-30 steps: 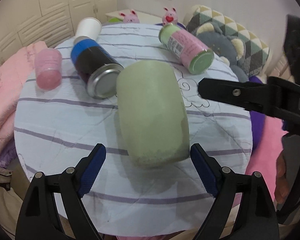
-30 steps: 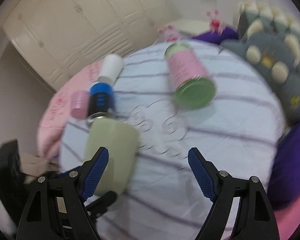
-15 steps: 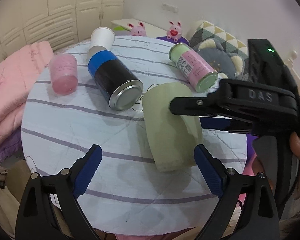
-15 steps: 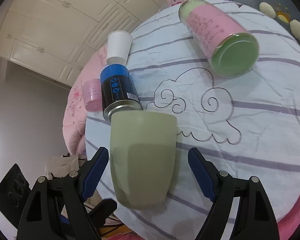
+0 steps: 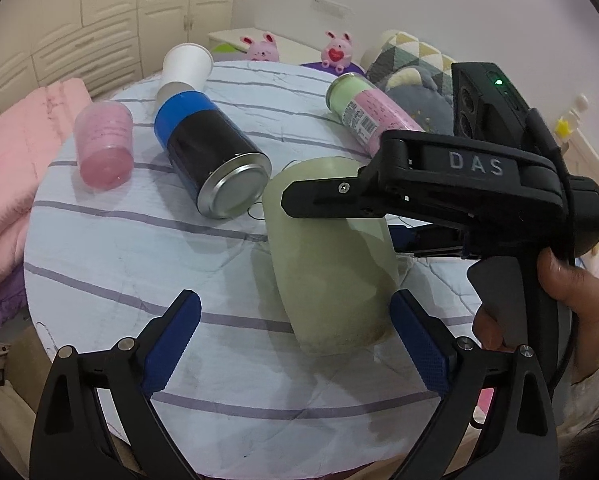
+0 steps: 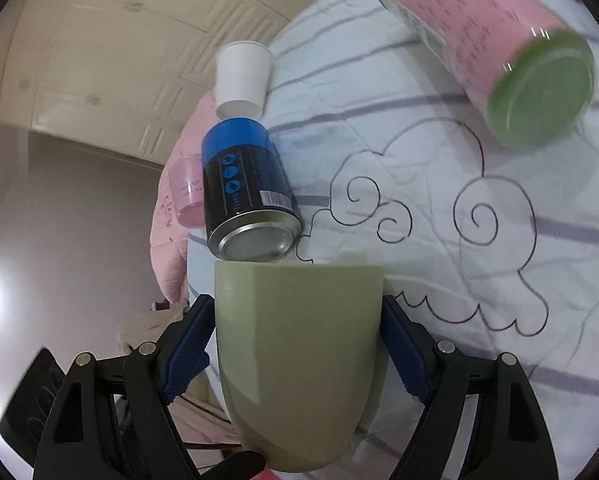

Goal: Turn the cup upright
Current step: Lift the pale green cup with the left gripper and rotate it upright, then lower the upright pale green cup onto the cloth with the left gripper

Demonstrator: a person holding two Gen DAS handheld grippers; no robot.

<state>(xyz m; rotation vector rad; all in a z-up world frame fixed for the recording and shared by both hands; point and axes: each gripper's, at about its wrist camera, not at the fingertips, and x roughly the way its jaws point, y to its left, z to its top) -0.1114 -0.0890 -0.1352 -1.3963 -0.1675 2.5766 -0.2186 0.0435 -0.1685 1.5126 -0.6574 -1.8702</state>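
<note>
A pale green cup (image 5: 331, 264) lies on its side on the round striped table (image 5: 139, 248). In the right wrist view the cup (image 6: 299, 364) sits between my right gripper's (image 6: 297, 316) blue pads (image 6: 189, 336), which stand against its two sides near the rim. The right gripper (image 5: 383, 216) reaches in from the right over the cup in the left wrist view. My left gripper (image 5: 295, 336) is open and empty, hovering just in front of the cup's base.
A blue and black can (image 5: 211, 156) lies beside the cup. A pink tube with a green lid (image 5: 363, 112), a pink cup (image 5: 105, 144) and a white paper cup (image 5: 187, 66) stand further back. Pillows and pink bedding surround the table.
My right gripper moved in around the green cup and its pads closed against the cup's sides. My left gripper drew back a little and stayed open.
</note>
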